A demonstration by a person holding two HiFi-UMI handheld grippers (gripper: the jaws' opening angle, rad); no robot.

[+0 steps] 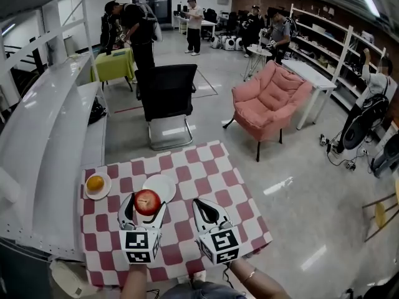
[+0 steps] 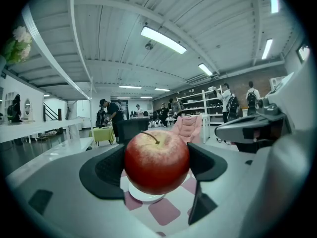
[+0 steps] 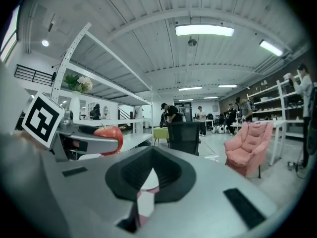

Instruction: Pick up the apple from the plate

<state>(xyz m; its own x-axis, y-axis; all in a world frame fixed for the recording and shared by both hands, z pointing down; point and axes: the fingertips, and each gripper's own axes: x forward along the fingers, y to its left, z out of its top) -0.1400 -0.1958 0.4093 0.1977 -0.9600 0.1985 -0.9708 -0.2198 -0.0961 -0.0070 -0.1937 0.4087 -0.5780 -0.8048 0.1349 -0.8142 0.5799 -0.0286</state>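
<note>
Left hand-held gripper (image 1: 146, 205) clamped on the red apple (image 1: 148, 202), held over the near rim of the white plate (image 1: 166, 184). Just beside it, right hand-held gripper (image 1: 204, 207) with jaws pressed together, gripping nothing. Farther back left on the checked desk (image 1: 212, 173), an orange (image 1: 95, 183) on a saucer (image 1: 87, 193).

Open lab: shelving (image 1: 319, 44), office chair (image 1: 166, 93)

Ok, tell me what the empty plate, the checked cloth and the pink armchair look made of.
Plate: smooth white with a faint sheen; ceramic or melamine, can't tell which.
Cloth: matte red-and-white check, draping at its edges; fabric, possibly vinyl.
Armchair: soft matte pink upholstery with plump cushions; thin dark legs, likely metal.
</note>
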